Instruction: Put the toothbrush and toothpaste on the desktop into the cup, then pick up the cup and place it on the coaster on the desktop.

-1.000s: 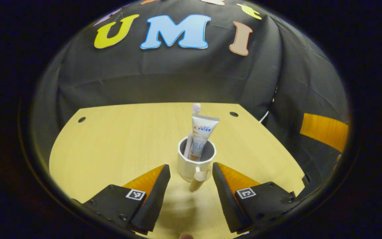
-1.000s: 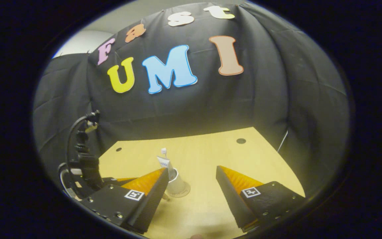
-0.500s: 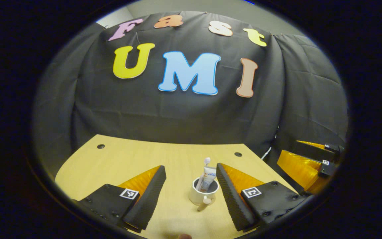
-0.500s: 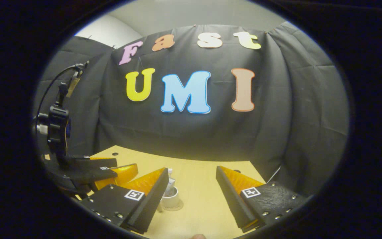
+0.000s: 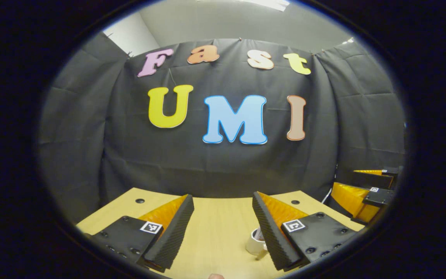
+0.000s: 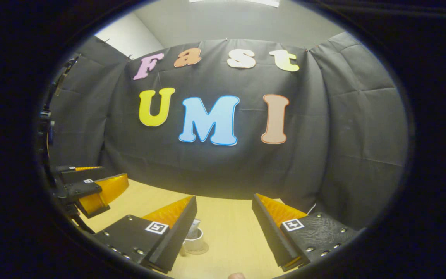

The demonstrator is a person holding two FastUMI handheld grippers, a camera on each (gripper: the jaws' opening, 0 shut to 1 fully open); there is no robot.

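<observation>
White cup (image 6: 194, 240) sits on its round coaster (image 6: 203, 248) (job looks done), so hold both grippers' fingers wide, empty & clear.

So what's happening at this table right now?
A person holds a two-finger gripper in each hand, and both the left gripper and the right gripper are open and empty above the wooden table. The white cup stands on a round coaster with the toothpaste sticking out of it. The tidying job looks finished.
</observation>
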